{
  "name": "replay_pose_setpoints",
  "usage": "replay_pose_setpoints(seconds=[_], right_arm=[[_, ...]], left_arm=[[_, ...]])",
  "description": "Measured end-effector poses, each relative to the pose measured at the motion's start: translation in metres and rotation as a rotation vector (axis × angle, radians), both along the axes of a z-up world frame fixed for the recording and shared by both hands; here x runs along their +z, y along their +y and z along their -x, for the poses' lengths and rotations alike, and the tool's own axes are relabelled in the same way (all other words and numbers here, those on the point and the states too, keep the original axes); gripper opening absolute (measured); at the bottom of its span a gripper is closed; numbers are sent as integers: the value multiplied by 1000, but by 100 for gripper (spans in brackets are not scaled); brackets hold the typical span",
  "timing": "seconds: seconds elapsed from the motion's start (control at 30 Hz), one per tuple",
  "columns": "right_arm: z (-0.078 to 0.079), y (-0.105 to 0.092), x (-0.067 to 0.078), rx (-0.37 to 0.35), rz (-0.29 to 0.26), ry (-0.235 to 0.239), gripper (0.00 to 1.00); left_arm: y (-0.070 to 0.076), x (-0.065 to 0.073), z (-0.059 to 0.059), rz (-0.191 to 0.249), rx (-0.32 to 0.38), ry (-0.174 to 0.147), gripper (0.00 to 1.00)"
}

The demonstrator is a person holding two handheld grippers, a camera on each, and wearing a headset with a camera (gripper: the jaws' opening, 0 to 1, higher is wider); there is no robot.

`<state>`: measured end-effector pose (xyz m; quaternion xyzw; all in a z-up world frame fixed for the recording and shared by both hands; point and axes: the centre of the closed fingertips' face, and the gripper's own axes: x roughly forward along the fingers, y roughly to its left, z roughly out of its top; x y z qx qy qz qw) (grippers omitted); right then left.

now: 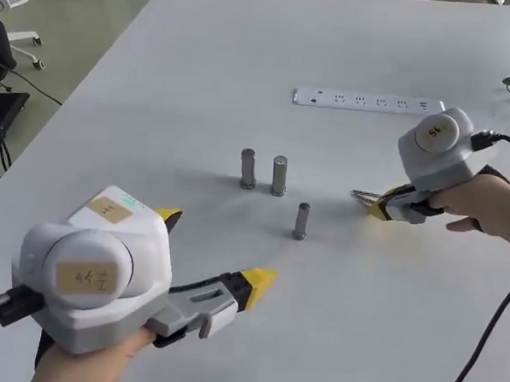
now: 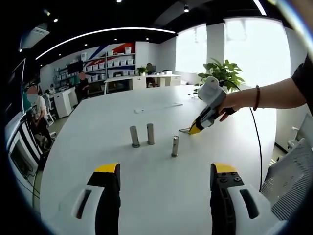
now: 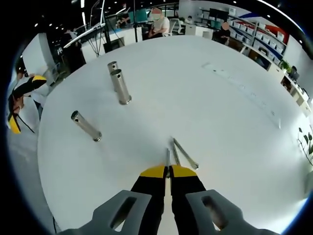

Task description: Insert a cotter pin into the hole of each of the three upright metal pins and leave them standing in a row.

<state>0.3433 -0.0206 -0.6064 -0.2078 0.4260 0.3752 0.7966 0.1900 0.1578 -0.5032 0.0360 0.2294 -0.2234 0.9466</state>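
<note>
Left gripper hangs nearest in the head view, jaws wide apart and empty. Beyond it three pins stand on the table, two close together and one apart. Right gripper pinches cotters just beside them. In the left gripper view the lone pin is closest, so I'd steady that one first. The right gripper view shows closed tips on splayed cotters. Better to carry a single one, squared to the hole.
</note>
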Motion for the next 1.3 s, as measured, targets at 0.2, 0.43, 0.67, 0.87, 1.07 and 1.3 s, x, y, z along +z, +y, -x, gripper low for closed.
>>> replay_pose_setpoints(seconds=[0.2,0.43,0.67,0.87,1.07,1.3], right_arm=[[-9,-1,-2,1,2,74,0],[-5,-4,-3,8,10,76,0],[3,-2,4,16,-8,53,0],[16,4,13,70,-26,21,0],[30,13,19,162,-38,-28,0],[63,23,34,275,-47,-77,0]], left_arm=[[-1,0,1,1,-10,0,72],[-1,-2,3,0,-17,18,70],[-2,-3,3,-2,-28,25,65],[-8,-2,1,5,-50,21,60],[-15,2,-1,11,-83,15,53],[-23,0,2,20,-111,26,44]])
